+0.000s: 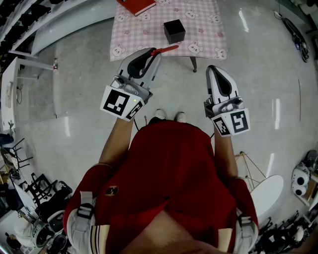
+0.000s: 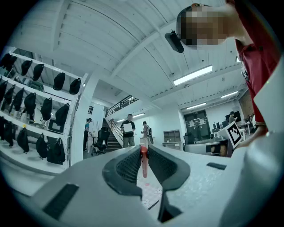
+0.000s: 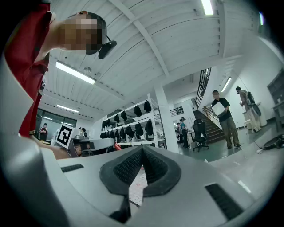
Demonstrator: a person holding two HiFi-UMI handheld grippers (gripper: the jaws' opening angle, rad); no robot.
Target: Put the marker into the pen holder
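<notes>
My left gripper (image 1: pixel 155 53) is shut on a red marker (image 1: pixel 165 49), whose tip sticks out to the right near the table's front edge. In the left gripper view the marker (image 2: pixel 143 160) stands pinched between the dark pads, with the gripper (image 2: pixel 143 153) tilted upward at the ceiling. A black cube-shaped pen holder (image 1: pixel 174 31) stands on the pink patterned tablecloth (image 1: pixel 203 30), just beyond the marker. My right gripper (image 1: pixel 213 69) hangs shut and empty over the floor, right of the table leg; in its own view the right gripper (image 3: pixel 142 150) shows pads meeting with nothing between.
A red book (image 1: pixel 136 6) lies at the table's far left. A white bench (image 1: pixel 69 25) runs along the left. Shelves of black bags (image 2: pixel 26 111) and people by a staircase (image 2: pixel 128 131) stand across the room.
</notes>
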